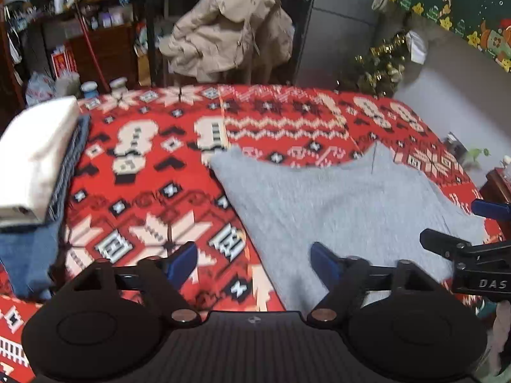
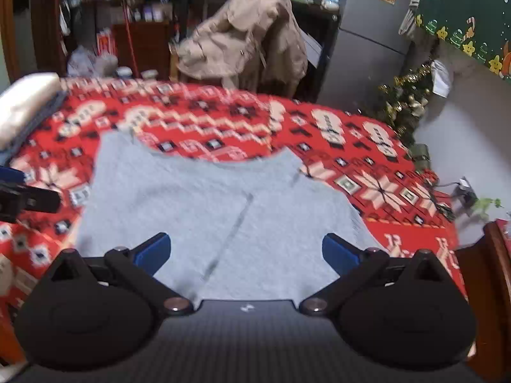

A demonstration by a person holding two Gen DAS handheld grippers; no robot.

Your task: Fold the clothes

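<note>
A light grey knit garment (image 1: 345,204) lies flat on the red patterned blanket (image 1: 150,172); it fills the middle of the right wrist view (image 2: 204,207), a dark seam line running down it. My left gripper (image 1: 254,263) is open above the garment's left edge, one blue fingertip over the blanket, the other over the grey cloth. My right gripper (image 2: 246,250) is open above the garment's near part, nothing between its fingers. The right gripper's body (image 1: 472,255) shows at the right edge of the left wrist view.
A stack of folded clothes, white (image 1: 35,156) on top of denim (image 1: 28,255), sits at the blanket's left edge. Beyond the bed stand a chair draped with a beige jacket (image 1: 230,28), cluttered shelves (image 1: 95,9) and a small tinsel tree (image 1: 383,60). A wooden stand (image 2: 491,271) is at right.
</note>
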